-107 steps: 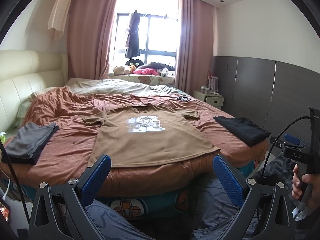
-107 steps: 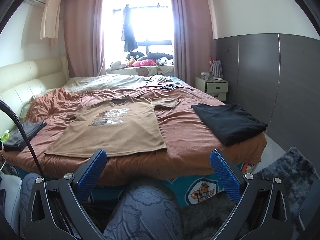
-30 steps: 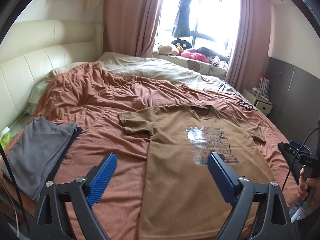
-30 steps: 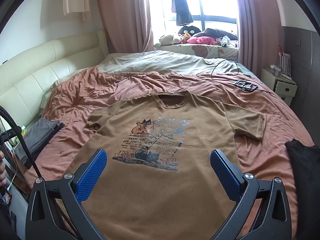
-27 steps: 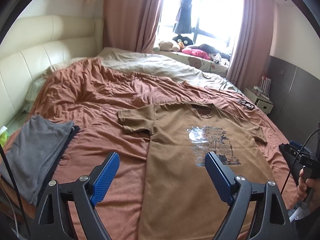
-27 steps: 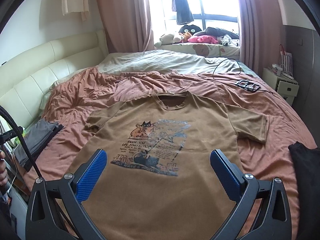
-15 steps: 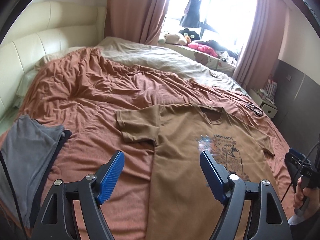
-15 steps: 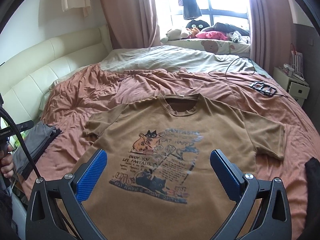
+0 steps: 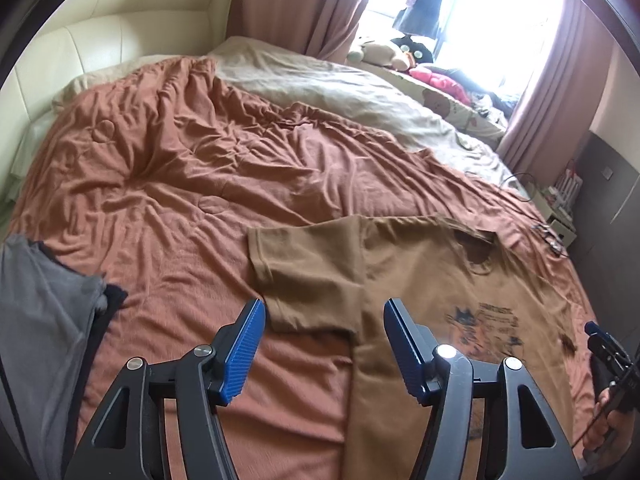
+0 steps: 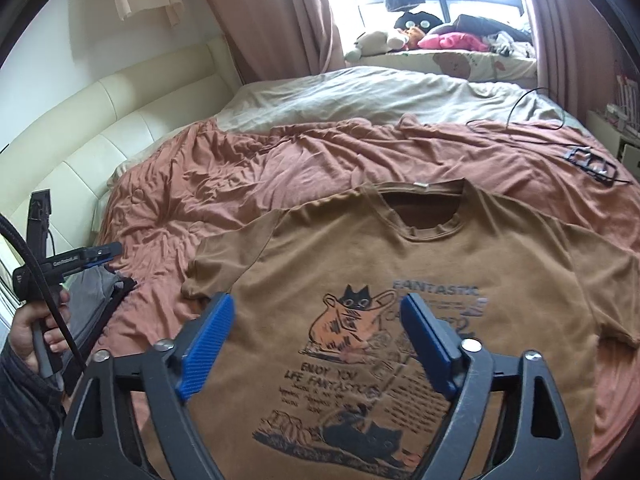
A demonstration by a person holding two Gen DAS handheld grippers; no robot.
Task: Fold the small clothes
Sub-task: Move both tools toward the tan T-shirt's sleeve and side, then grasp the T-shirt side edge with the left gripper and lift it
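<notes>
A brown T-shirt (image 9: 432, 280) with a cat print (image 10: 352, 320) lies flat, face up, on the rust-coloured bedspread (image 9: 180, 184). My left gripper (image 9: 324, 320) hovers above the shirt's left sleeve (image 9: 308, 268), its jaws closing, with nothing between the blue pads. My right gripper (image 10: 316, 316) hangs over the print on the chest, below the collar (image 10: 424, 216); its jaws are closing too and hold nothing. In the right wrist view the left gripper's handle (image 10: 60, 268) shows at the far left in a hand.
A folded grey garment (image 9: 40, 328) lies on the bed's left edge. A black cable and charger (image 10: 592, 164) rest on the bedspread at the far right. A cream headboard (image 10: 100, 136), a beige sheet (image 9: 360, 92), soft toys (image 10: 400, 28) and a window lie beyond.
Both grippers have moved forward over the bed and lower toward the shirt. The left one now sits over the sleeve, the right over the print. Both pairs of jaws have narrowed.
</notes>
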